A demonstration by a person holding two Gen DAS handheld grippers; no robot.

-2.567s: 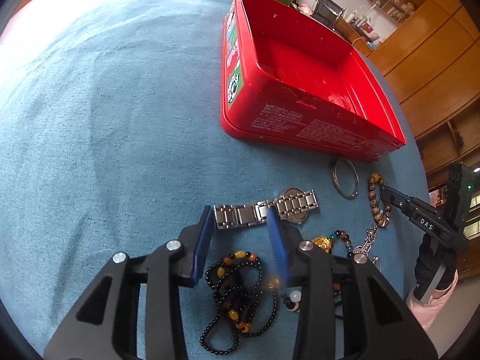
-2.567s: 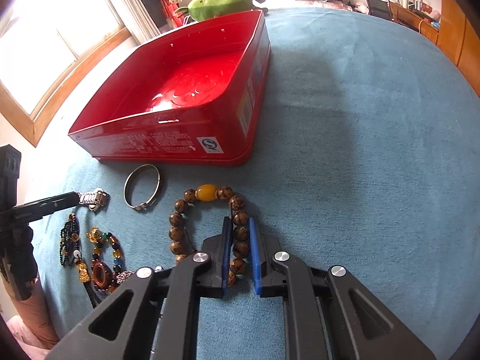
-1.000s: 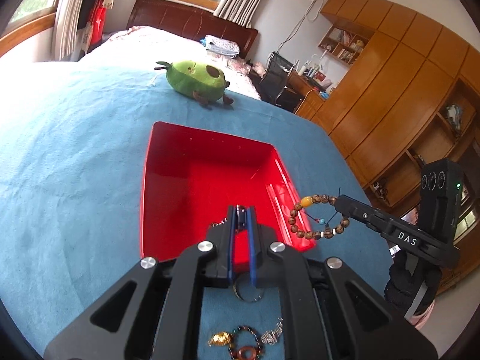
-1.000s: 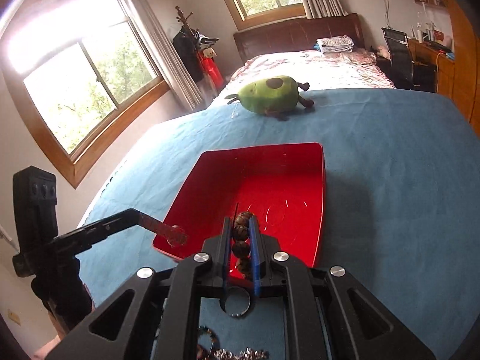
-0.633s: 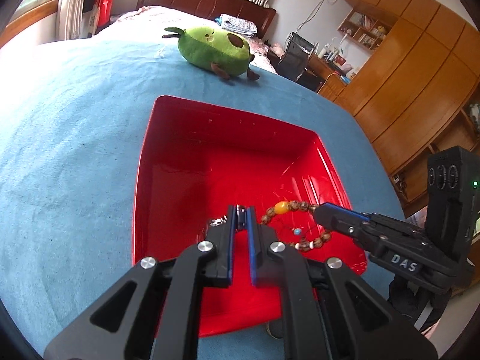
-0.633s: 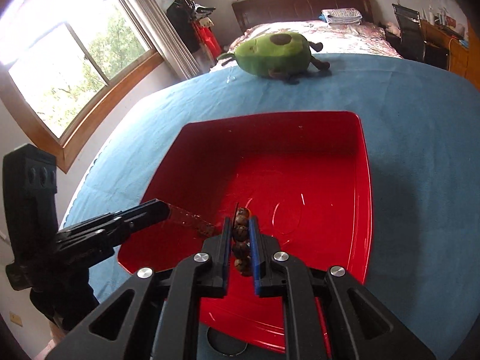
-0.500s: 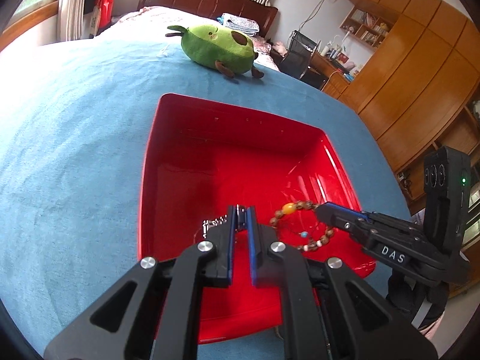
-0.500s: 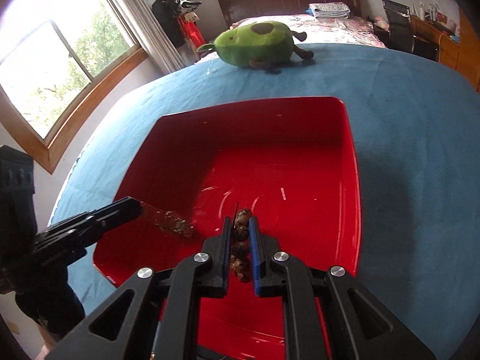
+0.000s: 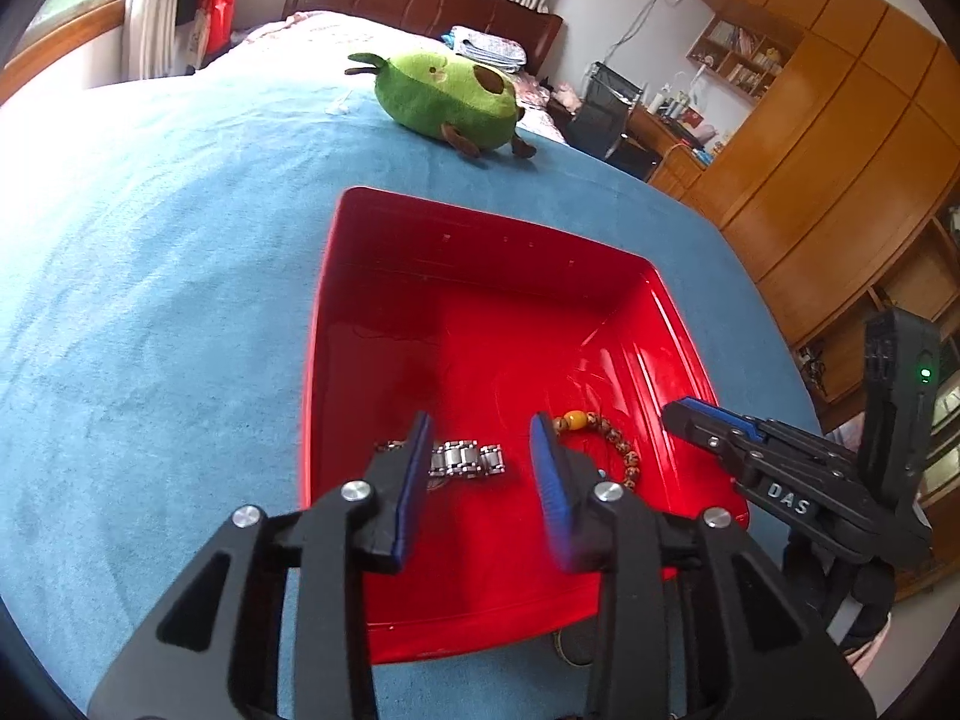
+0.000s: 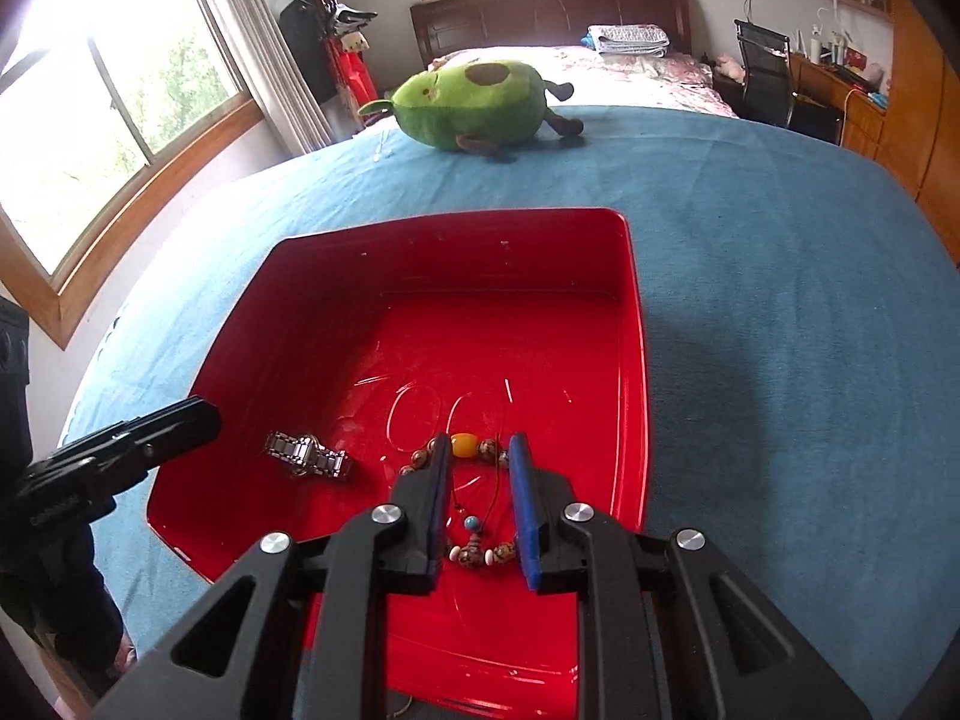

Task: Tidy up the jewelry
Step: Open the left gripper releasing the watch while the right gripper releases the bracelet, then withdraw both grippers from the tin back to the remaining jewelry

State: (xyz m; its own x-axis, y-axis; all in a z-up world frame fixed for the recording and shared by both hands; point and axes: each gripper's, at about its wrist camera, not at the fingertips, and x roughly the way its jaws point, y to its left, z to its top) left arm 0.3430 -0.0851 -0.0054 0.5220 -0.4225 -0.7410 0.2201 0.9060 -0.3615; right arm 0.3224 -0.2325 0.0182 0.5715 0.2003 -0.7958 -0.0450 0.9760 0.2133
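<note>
A red tin box (image 9: 480, 240) (image 10: 636, 312) sits on the blue cloth. A silver metal watch (image 9: 465, 459) (image 10: 309, 457) lies on its floor. My left gripper (image 9: 483, 456) is open and empty just above the watch. A brown bead bracelet with a yellow bead (image 9: 600, 429) (image 10: 465, 445) lies on the box floor beside the watch. My right gripper (image 10: 480, 480) is open and empty above the bracelet. The right gripper also shows in the left wrist view (image 9: 702, 417), and the left gripper in the right wrist view (image 10: 180, 414).
A green avocado plush toy (image 9: 447, 102) (image 10: 474, 102) lies on the cloth beyond the box. A round metal piece (image 9: 570, 645) peeks out under the box's near edge. A bed, windows and wooden cabinets stand around the table.
Both grippers have opened. The watch has dropped from the left gripper and the bead bracelet from the right gripper; both now lie on the box floor.
</note>
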